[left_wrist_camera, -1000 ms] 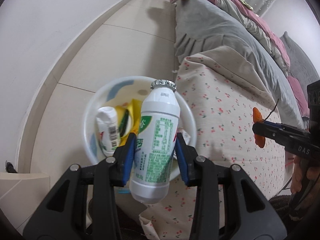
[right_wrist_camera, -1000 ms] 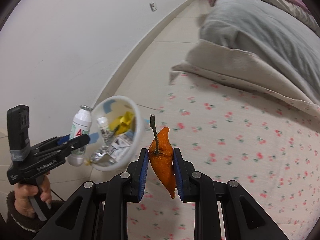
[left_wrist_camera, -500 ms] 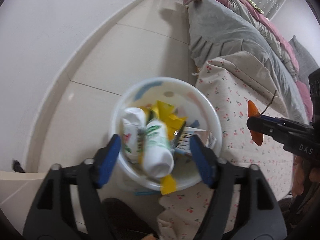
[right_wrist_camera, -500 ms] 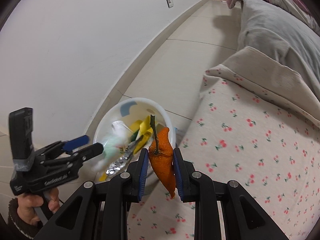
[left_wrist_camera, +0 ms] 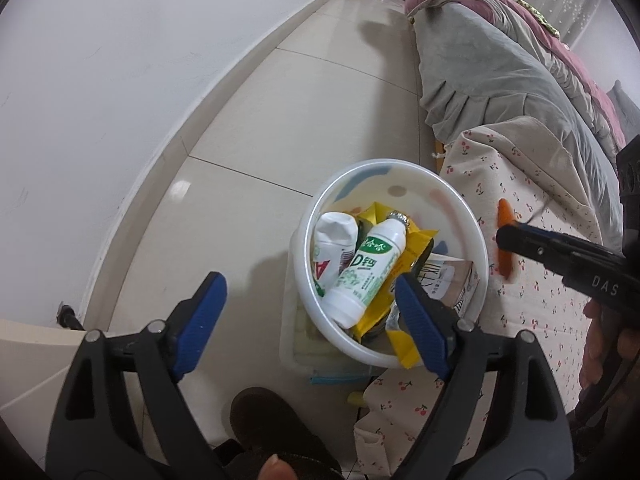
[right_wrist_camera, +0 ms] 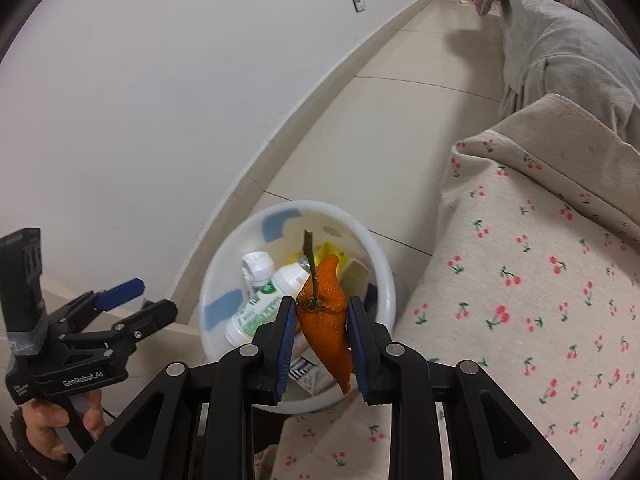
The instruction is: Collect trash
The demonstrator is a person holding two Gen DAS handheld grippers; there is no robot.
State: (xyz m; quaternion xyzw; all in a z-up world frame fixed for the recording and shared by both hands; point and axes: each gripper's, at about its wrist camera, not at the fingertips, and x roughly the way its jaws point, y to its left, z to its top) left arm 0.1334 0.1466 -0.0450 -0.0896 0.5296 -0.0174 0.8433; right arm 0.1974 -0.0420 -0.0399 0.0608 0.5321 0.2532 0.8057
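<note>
The left gripper (left_wrist_camera: pixel 308 324) hangs above the near rim of the white bin (left_wrist_camera: pixel 478 240), its jaws wide and opening with nothing between them; the green-labelled bottle (left_wrist_camera: pixel 366 272) lies inside the bin. The right gripper (right_wrist_camera: pixel 322 344) hovers over the bin, its narrow jaws opening around the orange peel (right_wrist_camera: pixel 326 320) between them.

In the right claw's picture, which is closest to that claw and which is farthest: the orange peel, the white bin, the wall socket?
1. Orange peel: between the opening jaws of the right claw, nearest.
2. White bin: on the floor just beyond the claw.
3. Wall socket: high on the wall, far down the room, farthest.
</note>
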